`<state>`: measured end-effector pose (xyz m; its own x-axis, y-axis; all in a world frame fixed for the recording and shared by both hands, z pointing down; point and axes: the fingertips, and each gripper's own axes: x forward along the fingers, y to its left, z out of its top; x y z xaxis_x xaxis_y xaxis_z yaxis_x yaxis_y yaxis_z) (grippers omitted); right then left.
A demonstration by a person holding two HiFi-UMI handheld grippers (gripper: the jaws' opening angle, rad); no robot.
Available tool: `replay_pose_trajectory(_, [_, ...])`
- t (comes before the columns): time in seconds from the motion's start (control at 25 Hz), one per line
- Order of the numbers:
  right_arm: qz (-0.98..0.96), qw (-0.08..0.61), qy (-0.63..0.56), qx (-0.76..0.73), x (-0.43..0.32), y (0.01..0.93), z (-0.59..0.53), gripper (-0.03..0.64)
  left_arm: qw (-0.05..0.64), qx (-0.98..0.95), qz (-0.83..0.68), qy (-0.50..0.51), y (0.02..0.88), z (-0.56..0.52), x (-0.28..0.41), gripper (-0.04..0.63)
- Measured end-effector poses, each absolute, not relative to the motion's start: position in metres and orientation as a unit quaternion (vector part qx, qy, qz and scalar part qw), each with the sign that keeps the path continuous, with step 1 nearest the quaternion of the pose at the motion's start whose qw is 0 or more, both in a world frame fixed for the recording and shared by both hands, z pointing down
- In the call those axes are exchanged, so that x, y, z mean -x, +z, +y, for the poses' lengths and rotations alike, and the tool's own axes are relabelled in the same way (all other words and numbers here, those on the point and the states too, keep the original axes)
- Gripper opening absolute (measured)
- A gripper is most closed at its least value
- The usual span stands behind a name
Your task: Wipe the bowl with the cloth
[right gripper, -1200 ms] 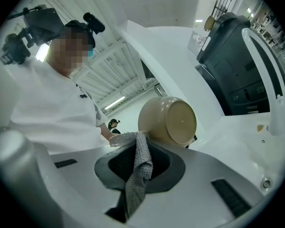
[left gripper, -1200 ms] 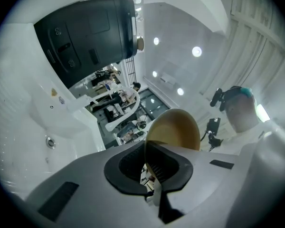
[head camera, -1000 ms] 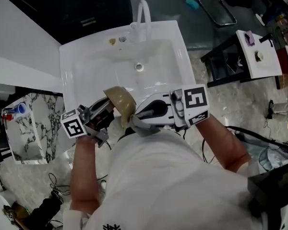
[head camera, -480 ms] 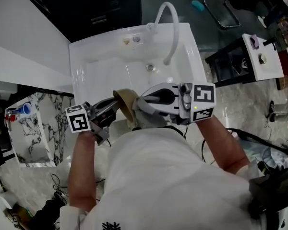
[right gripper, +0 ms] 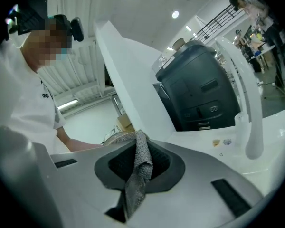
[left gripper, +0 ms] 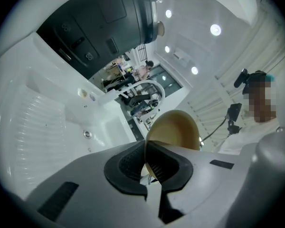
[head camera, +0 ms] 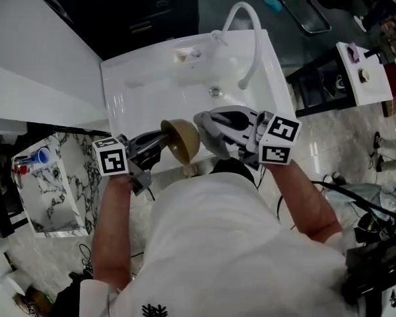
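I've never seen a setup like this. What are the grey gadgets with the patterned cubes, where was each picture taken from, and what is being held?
There is no robot arm here. A person holds a hand-operated gripper with two jaws in each hand.

The head view comes from a camera on the person's head. It looks down over a white sink with a curved faucet. The other two views come from cameras riding on the grippers, each looking along its own jaws.

The left gripper is shut on the rim of a tan bowl. The right gripper is shut on a grey cloth.

In the head view, the bowl and the right gripper are close together over the sink's near edge. I cannot tell whether cloth and bowl touch.

Each cube with square markers is part of its gripper. The blurred patches were added afterwards to hide a face.
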<state>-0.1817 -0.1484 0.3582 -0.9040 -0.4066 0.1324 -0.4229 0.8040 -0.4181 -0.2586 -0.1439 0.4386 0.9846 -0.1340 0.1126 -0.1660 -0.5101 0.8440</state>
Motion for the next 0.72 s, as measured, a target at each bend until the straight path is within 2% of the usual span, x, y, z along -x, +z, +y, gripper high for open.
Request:
replay_pose_trajectory(0.28, [-0.939,0.057,0.219,-0.26,0.176,0.379,-0.153,0.032,0.495,-0.848,-0.18,0.064,0.466,-0.186,0.284,0.018])
replay_pose_trajectory(0.72, [-0.935,0.072,0.217,-0.272,0.178,0.39,-0.155,0.032,0.509,-0.749,-0.374,0.2,0.546,-0.263,0.342,0.018])
